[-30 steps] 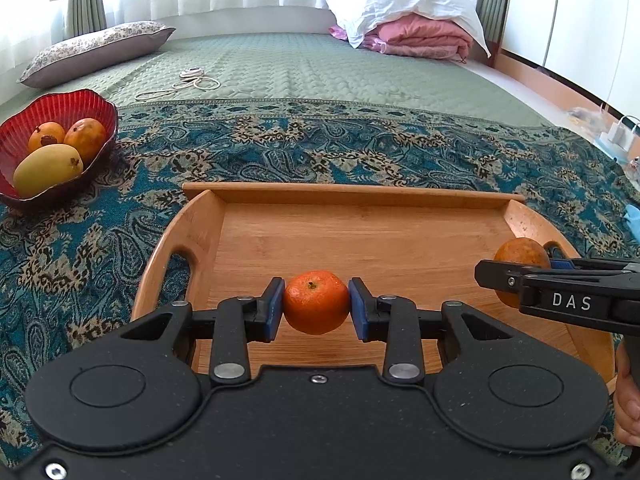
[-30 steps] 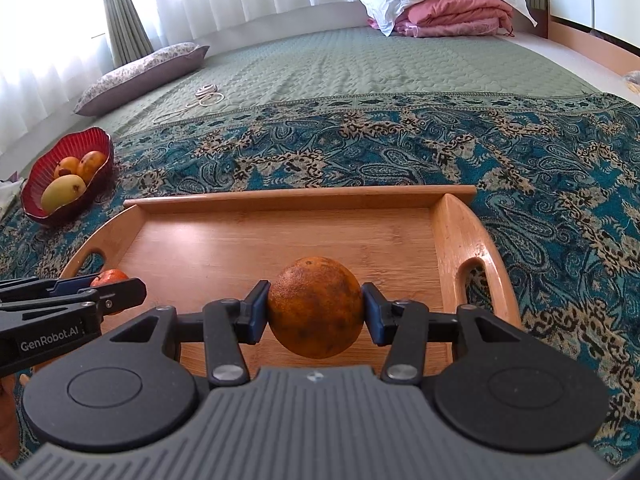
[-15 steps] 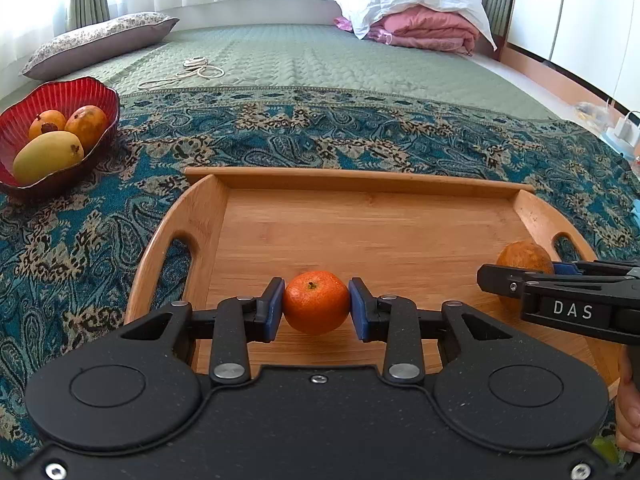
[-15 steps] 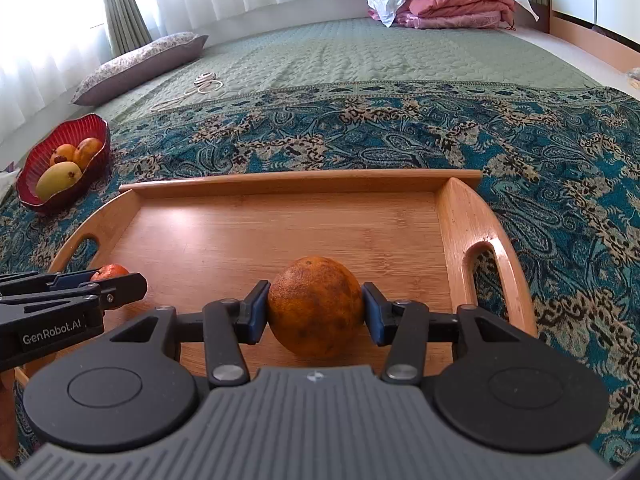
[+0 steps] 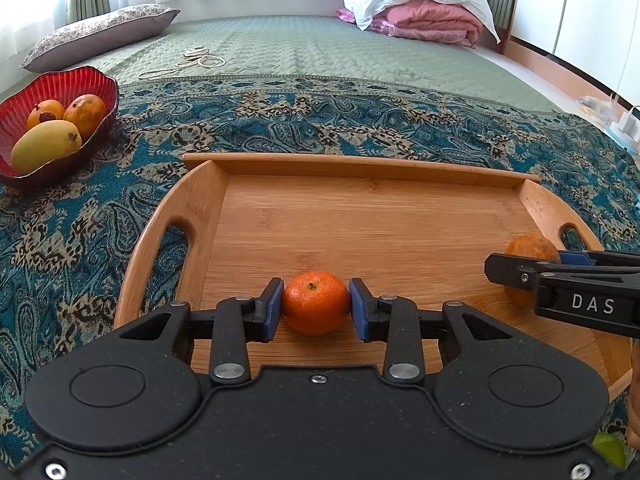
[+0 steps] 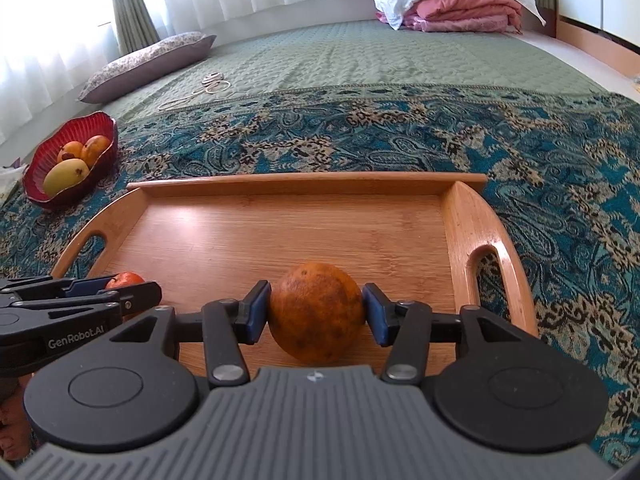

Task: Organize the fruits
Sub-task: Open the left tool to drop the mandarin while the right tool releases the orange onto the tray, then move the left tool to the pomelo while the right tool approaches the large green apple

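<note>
My left gripper (image 5: pixel 316 304) is shut on a small bright tangerine (image 5: pixel 316 302), low over the near left part of a wooden tray (image 5: pixel 360 168). My right gripper (image 6: pixel 316 312) is shut on a larger brown-mottled orange (image 6: pixel 316 312), low over the near right part of the same tray (image 6: pixel 304 180). The right gripper and its orange (image 5: pixel 530 248) also show at the right of the left wrist view. The left gripper's tangerine (image 6: pixel 126 279) peeks out at the left of the right wrist view. I cannot tell whether the fruits touch the tray floor.
A red bowl (image 5: pixel 92 80) holding a yellow mango (image 5: pixel 44 146) and two orange fruits sits left of the tray on the patterned blue cloth (image 5: pixel 320 120). A pillow (image 5: pixel 100 34), white rings (image 5: pixel 200 58) and folded bedding (image 5: pixel 420 20) lie farther back. A green fruit (image 5: pixel 610 446) shows at bottom right.
Both grippers have moved forward and lower over the tray while keeping hold of their fruits. The tray fills more of both views.
</note>
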Tool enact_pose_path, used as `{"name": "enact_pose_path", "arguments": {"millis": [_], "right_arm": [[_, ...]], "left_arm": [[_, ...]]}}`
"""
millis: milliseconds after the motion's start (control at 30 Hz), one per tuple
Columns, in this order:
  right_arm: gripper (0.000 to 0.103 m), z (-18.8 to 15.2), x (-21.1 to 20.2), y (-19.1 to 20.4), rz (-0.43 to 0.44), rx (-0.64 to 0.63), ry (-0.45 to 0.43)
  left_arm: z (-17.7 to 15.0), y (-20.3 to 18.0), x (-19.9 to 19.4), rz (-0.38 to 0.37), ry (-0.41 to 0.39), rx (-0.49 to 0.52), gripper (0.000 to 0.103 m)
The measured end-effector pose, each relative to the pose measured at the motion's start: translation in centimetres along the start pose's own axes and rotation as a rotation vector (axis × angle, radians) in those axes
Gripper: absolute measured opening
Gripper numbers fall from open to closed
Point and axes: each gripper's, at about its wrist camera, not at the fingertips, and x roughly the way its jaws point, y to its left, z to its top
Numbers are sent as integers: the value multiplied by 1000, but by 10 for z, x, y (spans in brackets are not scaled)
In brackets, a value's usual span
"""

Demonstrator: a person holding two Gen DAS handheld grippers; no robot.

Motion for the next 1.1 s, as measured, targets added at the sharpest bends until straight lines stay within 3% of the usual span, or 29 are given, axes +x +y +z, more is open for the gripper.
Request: {"name": "enact_pose_path", "arguments": {"millis": [167, 400, 667, 1100], "right_arm": [[69, 2, -8, 5, 8, -36, -19], [83, -2, -26, 7, 48, -35, -51], [89, -20, -54, 10, 60, -73, -100], [91, -64, -94, 18, 38, -171, -173]], "left_arm": [[0, 0, -5, 3, -12, 1, 49], [-3, 2, -26, 8, -54, -2, 80], [-19, 4, -56, -12, -94, -7, 91], [-60, -2, -103, -58, -155, 0, 97]]}}
